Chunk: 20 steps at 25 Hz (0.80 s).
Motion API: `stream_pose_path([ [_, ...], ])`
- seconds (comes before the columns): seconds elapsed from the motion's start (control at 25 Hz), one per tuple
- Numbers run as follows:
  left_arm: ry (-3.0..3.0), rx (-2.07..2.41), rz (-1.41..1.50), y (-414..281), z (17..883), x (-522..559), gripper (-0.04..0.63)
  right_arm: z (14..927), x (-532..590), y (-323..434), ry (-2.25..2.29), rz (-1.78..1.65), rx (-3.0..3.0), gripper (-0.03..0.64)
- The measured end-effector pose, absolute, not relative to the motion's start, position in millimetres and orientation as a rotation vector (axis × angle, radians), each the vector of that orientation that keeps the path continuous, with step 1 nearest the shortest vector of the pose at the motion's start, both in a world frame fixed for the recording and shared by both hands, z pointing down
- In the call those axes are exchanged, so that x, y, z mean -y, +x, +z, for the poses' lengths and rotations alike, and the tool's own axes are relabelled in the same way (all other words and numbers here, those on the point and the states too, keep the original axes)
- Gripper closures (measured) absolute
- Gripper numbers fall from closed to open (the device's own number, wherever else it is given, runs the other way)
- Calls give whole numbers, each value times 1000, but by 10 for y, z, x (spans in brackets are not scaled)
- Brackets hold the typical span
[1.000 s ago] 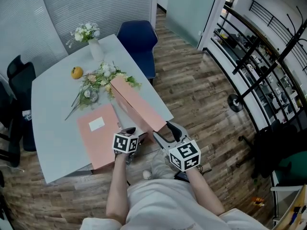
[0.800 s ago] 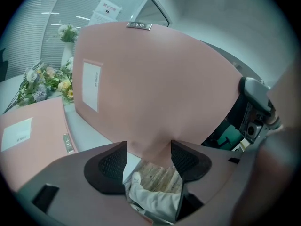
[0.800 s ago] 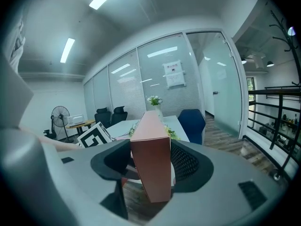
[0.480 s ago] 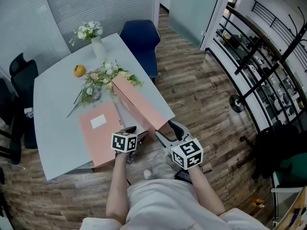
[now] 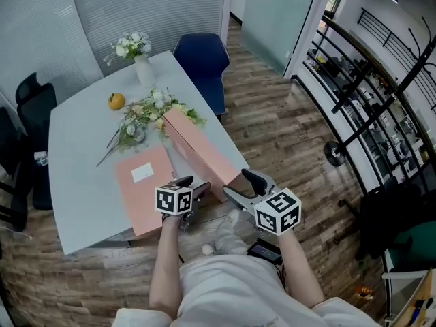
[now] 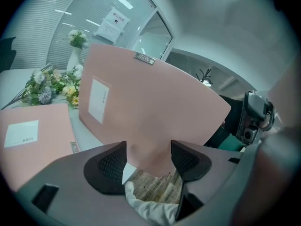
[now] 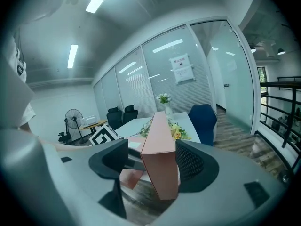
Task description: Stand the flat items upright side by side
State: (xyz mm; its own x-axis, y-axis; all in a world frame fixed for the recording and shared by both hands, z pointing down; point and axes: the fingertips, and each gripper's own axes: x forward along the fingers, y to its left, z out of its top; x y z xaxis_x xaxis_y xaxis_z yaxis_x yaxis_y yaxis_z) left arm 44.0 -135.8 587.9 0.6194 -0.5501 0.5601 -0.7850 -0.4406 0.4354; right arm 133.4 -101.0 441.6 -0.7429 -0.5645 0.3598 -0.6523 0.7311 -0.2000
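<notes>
A pink box folder (image 5: 197,148) stands upright on its long edge near the grey table's (image 5: 75,148) front right corner. A second pink folder (image 5: 142,186) with a white label lies flat to its left. My left gripper (image 5: 193,191) is open at the table's front edge, and the upright folder's (image 6: 150,102) lower corner shows between its jaws. My right gripper (image 5: 245,188) is at the upright folder's near end. Its jaws are opening around the narrow end (image 7: 160,159), with a gap on the left side.
Loose flowers (image 5: 146,114), an orange (image 5: 116,101) and a white vase (image 5: 139,60) lie on the table's far part. A blue chair (image 5: 203,63) stands behind the table and black chairs (image 5: 27,107) to the left. Wooden floor and a black railing (image 5: 368,80) lie to the right.
My right gripper's jaws have widened and it has drawn slightly to the right off the upright folder's near end. The left gripper and both folders stay where they were.
</notes>
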Motion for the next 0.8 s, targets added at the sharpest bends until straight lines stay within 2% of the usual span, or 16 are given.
stream_pose_path([
  [0.44,2162,1089,292,168,5623,1460,313,3863,1535,958,868,387,2716,302],
  [0.8,2141,1158,127,-85,5406,1688,313,3958,2117,452,783,434,2584,302],
])
